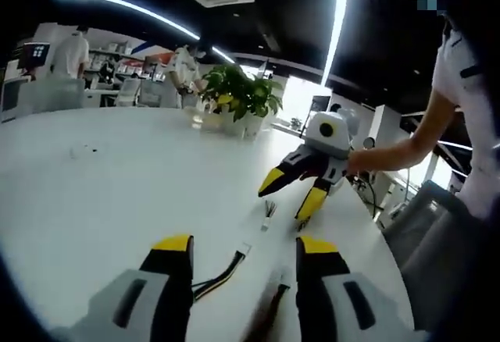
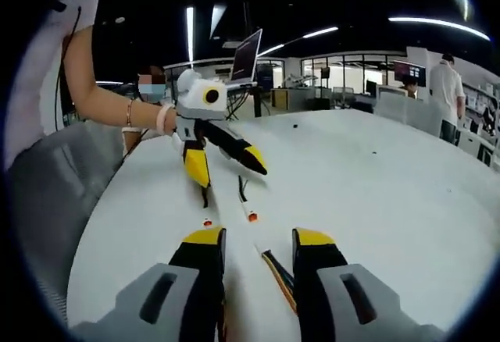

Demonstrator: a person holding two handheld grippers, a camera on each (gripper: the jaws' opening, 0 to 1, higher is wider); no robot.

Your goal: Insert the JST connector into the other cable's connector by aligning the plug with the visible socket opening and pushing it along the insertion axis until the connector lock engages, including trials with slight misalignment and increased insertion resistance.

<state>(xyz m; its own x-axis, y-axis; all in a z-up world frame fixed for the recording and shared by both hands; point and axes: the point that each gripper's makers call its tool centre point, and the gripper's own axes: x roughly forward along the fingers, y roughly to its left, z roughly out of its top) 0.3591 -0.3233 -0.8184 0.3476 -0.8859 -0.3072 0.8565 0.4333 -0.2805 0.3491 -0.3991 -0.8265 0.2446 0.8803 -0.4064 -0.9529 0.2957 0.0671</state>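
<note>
White desk (image 1: 101,194) carries two short cables, and both grippers hang over it with jaws apart, holding nothing.

In the left gripper view, the left gripper (image 1: 244,250) points forward and low over the desk, its yellow-tipped jaws spread wide. Between them lies a cable (image 1: 219,276) with yellow and dark wires, its pale connector (image 1: 244,249) pointing away from the gripper. Just ahead and slightly to the right lies a second, shorter cable (image 1: 268,215). Beyond that, the right gripper (image 1: 291,195) comes in from the right, tilted down toward the desk, jaws open, one tip just above the desk beside the short cable. A person's hand (image 1: 361,158) holds it, forearm stretched out from the right. A potted plant (image 1: 241,96) stands far ahead.

In the right gripper view, the right gripper (image 2: 258,236) likewise points low along the desk, jaws open. A striped cable (image 2: 277,273) lies between them, nearer the right jaw. Ahead lie two orange-tipped connectors (image 2: 250,215), close together but apart. The left gripper (image 2: 226,170) slants down over them, jaws spread, held by a hand (image 2: 162,119) with a bracelet on its wrist.
</note>
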